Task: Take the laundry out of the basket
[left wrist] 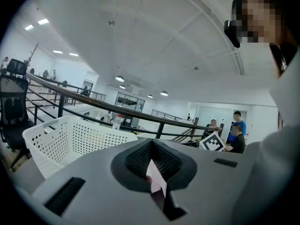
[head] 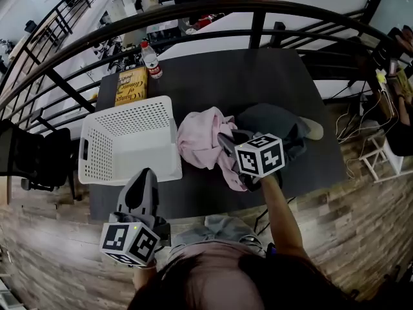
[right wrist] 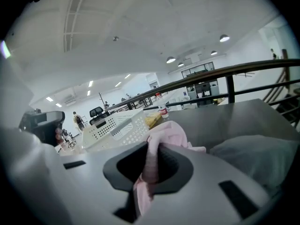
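Observation:
The white perforated basket [head: 161,165] stands empty on the left of the dark table [head: 258,76]; it also shows as the basket [left wrist: 70,139] and the basket [right wrist: 117,128] in the gripper views. A pink garment [head: 197,137] lies crumpled just right of it, against a grey garment [head: 271,121]. My right gripper [head: 226,141] is shut on a fold of the pink garment [right wrist: 171,132], with cloth pinched between the jaws of the right gripper [right wrist: 150,165]. The grey garment [right wrist: 253,156] lies to its right. My left gripper [head: 143,173] hovers at the table's front edge below the basket, and the left gripper [left wrist: 157,172] is shut on nothing.
A yellow book [head: 131,86] and a water bottle [head: 151,60] sit at the table's far left corner. A black railing [head: 258,24] curves behind the table. An office chair [head: 32,157] stands to the left of the basket. Cables lie on the floor at the right.

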{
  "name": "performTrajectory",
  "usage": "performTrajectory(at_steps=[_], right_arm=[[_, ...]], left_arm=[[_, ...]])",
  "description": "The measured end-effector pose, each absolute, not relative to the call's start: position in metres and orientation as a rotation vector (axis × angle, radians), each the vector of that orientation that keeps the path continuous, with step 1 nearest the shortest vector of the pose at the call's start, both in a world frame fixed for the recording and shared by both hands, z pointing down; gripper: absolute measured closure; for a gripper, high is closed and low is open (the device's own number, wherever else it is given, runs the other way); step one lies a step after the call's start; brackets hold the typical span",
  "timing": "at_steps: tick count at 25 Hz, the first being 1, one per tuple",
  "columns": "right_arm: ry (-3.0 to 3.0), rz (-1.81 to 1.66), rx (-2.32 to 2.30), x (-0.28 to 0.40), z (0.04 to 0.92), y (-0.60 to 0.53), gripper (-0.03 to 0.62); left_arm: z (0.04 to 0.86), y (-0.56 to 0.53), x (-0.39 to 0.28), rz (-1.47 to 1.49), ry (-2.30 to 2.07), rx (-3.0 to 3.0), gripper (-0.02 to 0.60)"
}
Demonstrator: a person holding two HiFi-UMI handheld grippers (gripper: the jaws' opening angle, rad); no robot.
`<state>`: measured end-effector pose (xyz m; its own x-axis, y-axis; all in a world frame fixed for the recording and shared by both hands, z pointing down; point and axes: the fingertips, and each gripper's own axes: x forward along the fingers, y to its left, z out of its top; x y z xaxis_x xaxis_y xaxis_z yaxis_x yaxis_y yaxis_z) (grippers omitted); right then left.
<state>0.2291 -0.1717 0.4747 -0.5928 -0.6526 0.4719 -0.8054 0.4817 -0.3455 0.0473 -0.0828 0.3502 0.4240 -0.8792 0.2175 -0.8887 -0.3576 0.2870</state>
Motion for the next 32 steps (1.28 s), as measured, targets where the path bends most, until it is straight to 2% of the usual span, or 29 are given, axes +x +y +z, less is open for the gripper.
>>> performTrajectory(at_steps=[5, 9, 13, 19, 25, 32], right_arm=[[-2.424, 0.78, 1.287, 0.233, 0.475, -0.161, 0.552], [-2.398, 0.772, 1.364, 0.244, 0.472, -0.148, 0.506], [-2.378, 0.76, 1.475, 0.26, 0.462, -0.132, 0.497], [-2.323, 0.666, 1.632, 0.269, 0.441, -0.1, 0.5], [-2.261, 0.542, 1.734, 0.264, 0.414, -0.066, 0.554], [-2.206, 0.473, 1.831, 0.255, 0.393, -0.024, 0.566]], left_arm=[[0.35, -0.076, 0.049, 0.046, -1.464, 2.356, 0.583], [0.35, -0.067, 0.048, 0.049, -1.431, 2.382, 0.583], [0.348, -0.055, 0.044, 0.05, -1.405, 2.395, 0.583], [0.345, -0.038, 0.03, 0.044, -1.368, 2.411, 0.583], [0.34, -0.025, 0.026, 0.033, -1.326, 2.436, 0.583], [0.341, -0.008, 0.02, 0.007, -1.281, 2.439, 0.583]])
